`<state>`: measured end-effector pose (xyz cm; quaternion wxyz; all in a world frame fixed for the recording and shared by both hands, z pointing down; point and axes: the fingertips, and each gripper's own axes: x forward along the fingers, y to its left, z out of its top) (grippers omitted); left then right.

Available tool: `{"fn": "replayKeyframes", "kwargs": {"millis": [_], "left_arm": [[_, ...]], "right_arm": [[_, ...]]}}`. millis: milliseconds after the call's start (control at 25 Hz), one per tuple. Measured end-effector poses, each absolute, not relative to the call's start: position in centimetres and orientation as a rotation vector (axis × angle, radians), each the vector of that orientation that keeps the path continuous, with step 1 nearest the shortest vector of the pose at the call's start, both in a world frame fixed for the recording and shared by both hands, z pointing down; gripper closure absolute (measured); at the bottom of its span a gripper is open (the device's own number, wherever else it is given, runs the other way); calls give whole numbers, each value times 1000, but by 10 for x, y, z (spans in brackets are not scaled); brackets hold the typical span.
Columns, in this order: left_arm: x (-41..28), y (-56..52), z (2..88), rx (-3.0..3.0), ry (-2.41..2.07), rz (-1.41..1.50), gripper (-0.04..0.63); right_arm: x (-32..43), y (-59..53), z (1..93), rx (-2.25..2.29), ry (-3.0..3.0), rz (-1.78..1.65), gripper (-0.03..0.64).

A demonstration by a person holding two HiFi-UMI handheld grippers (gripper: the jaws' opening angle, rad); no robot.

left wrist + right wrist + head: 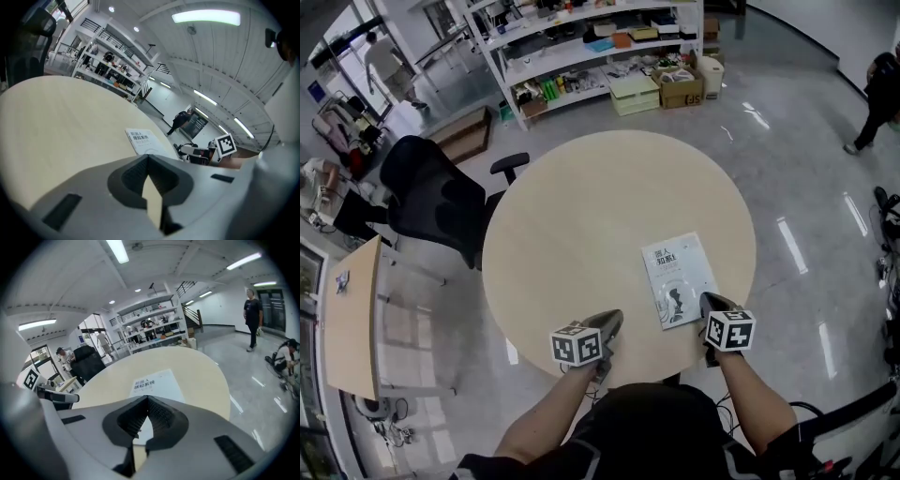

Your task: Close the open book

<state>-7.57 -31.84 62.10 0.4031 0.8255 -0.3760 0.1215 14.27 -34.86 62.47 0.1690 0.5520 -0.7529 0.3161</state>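
Far left: black mesh office chair (pixel 431 202) pulled up near the round beige wooden table (pixel 581 216), white metal shelving unit (pixel 581 47) behind it across the grey polished floor. Left gripper (pixel 614 319) sits over the table's near edge, left of centre, well apart from the book. In the left gripper view its 2 jaws meet at the tips with nothing between them, only bare tabletop showing through the gap behind. The thin paperback book with a white and pale-blue cover (pixel 678 278) lies flat and closed on the table's right-front part, cover up, dark title print at its far end, slightly skewed to the table edge. Same book shows in the left gripper view (pixel 140 140) and in the right gripper view (pixel 152 385), just past the jaws. Right gripper (pixel 710 300) is just beside the book's near right corner; can't tell if it touches. Its jaws are together, tips closed, nothing pinched. Far right: person in dark clothes (pixel 881 94) standing on the floor, well away from the table.
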Motion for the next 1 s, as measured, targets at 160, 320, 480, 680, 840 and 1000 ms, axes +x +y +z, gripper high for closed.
{"fn": "replayKeyframes", "kwargs": {"millis": [160, 320, 480, 680, 840, 1000], "left_arm": [[-84, -325, 590, 2188, -1002, 252, 609], [-92, -334, 560, 2268, -1089, 219, 609], [-103, -334, 540, 2235, -1219, 137, 609], [-102, -317, 524, 2254, -1259, 116, 609], [-100, -302, 509, 2291, -1300, 133, 609], [-98, -271, 487, 2341, -1292, 77, 609]], "right_arm": [[124, -371, 580, 1470, -2285, 756, 618], [110, -383, 557, 1357, -2366, 659, 618], [95, -373, 548, 1215, -2386, 471, 618], [75, -359, 532, 1082, -2494, 457, 618], [71, -357, 517, 1042, -2571, 465, 618], [69, -332, 500, 1038, -2564, 381, 618]]}}
